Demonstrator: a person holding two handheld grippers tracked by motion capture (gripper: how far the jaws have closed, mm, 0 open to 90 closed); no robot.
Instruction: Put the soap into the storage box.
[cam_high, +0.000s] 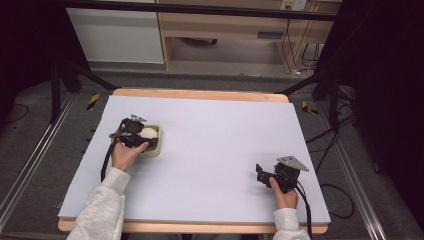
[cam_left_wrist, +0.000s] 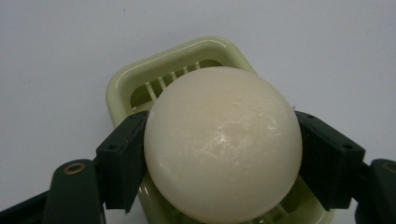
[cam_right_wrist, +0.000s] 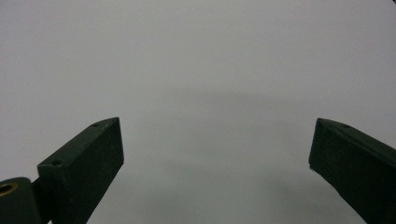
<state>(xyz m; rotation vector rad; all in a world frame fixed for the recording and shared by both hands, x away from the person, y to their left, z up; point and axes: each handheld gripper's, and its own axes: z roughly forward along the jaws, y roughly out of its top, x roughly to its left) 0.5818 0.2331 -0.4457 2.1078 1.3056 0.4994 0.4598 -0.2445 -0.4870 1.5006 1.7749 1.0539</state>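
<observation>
Smooth white peeled egg (cam_left_wrist: 222, 144): frame centre, clamped between left gripper (cam_left_wrist: 222, 158) jaws, above pale-green plastic slotted slicer tray (cam_left_wrist: 135, 84). Right gripper (cam_right_wrist: 217, 158): jaws wide apart, nothing held, over white tabletop (cam_right_wrist: 196, 56).

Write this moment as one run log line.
left gripper: shut on egg | egg: over slicer | right gripper: open, nothing between

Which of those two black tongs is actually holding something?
The left tongs, over the pale green slotted tray: their jaws press both sides of a white egg. The right tongs stand open, nothing between them.
</observation>
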